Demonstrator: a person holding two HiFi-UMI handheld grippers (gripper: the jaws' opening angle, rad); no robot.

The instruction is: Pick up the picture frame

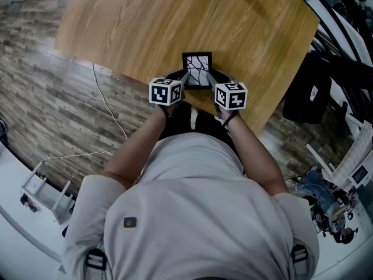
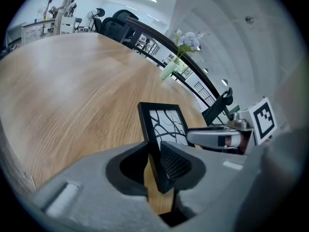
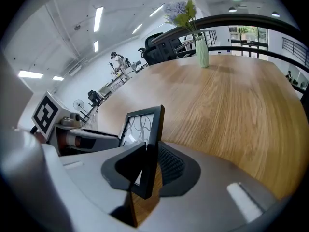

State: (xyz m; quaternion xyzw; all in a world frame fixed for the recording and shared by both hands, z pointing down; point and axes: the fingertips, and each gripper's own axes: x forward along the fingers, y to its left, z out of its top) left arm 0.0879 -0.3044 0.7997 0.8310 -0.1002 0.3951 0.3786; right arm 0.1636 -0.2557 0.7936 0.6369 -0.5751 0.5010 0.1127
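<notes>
Item, left gripper [image 2: 153, 162]: grey moulded body with black ribbed pads, seen pinched on the lower left edge of a black rectangular picture frame [image 2: 163, 124] that carries a white print of dark branching lines.

Item, right gripper [image 3: 147, 166]: of the same make, pressed likewise on the lower right edge of the frame.

The picture frame is held upright between the two, its print turned toward the person, over the near edge of a light-brown wood-grain surface [image 1: 145, 28]. Whether its foot has cleared the wood cannot be told. Each gripper is topped by a white cube with black square markers [image 1: 165, 91].

Farther off, a pale green vase of lilac flowers [image 3: 202, 52] is stood near the far edge, well apart from the frame.

Step in hand, as judged: the lift. It would be done best with both pinches matched and both hands raised together, so that the frame is not twisted or levered against one pad. The hold is low on the frame, so tipping forward or back should be watched for.
</notes>
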